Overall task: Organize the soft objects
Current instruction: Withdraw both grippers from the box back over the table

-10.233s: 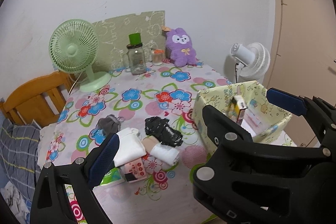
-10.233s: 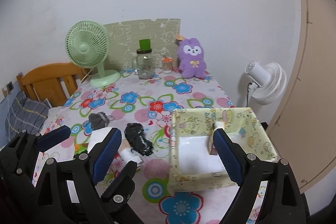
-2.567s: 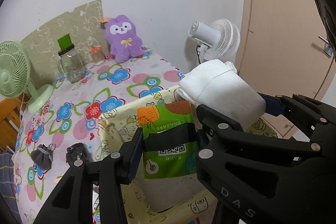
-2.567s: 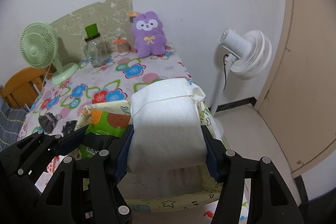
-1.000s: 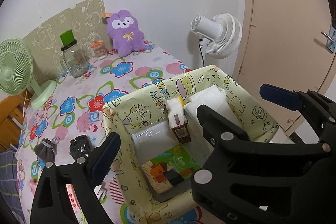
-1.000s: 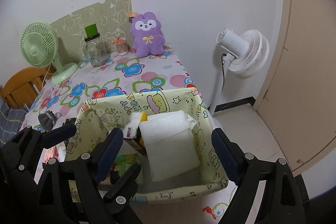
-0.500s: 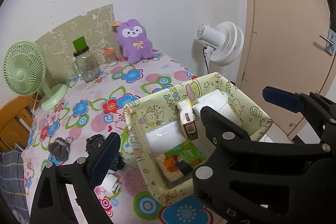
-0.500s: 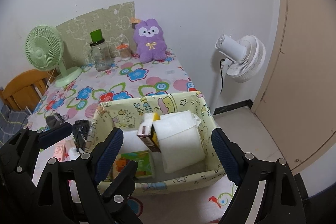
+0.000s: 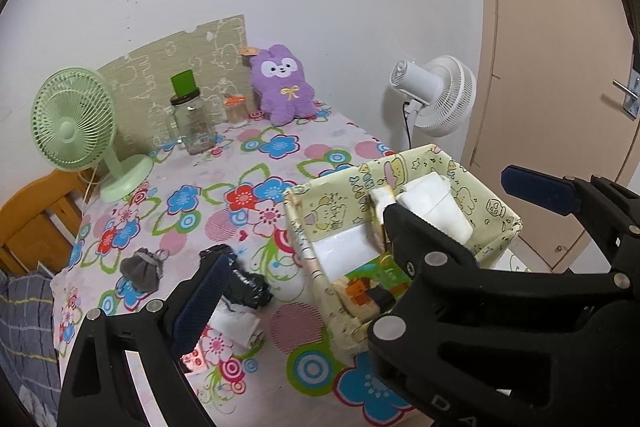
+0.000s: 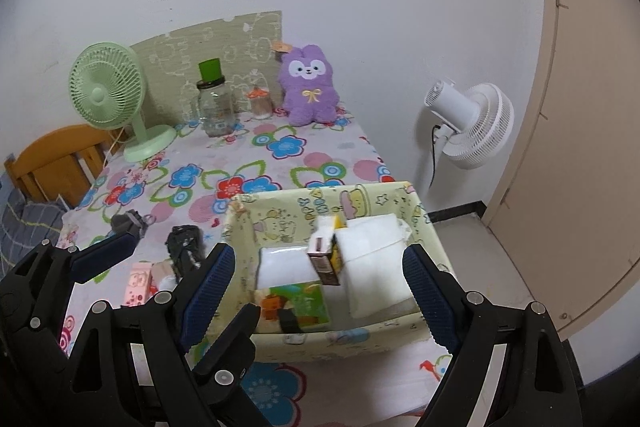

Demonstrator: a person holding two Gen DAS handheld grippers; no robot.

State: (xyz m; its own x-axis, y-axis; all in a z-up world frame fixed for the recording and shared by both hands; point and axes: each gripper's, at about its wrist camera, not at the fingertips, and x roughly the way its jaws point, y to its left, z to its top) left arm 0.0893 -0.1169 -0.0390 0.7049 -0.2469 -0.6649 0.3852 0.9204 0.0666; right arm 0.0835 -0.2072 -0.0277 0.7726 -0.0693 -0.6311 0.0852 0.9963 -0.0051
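Soft items (black bundle (image 9: pixel 244 283), white roll (image 9: pixel 236 323), grey pouch (image 9: pixel 142 269)) lie on the tablecloth left of the yellow fabric bin (image 10: pixel 360 203); left gripper (image 9: pixel 360 239) and right gripper (image 10: pixel 320 291) are both wide and empty, so a reach risks snagging the flimsy bin wall.

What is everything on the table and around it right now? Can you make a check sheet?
Surface: flowered tablecloth covers the table.
Job's things: yellow fabric box holds a white folded bundle, a green packet, a small carton and a clear white pack. Still on the cloth: grey pouch, black crumpled item, white roll, pink packet.
Clutter: green desk fan, glass jar, small jar with an orange lid, purple plush.
Grippers: left gripper open, empty; right gripper open, empty.
Cables: white floor fan has a dark cord.
Surroundings: wooden chair, beige door.
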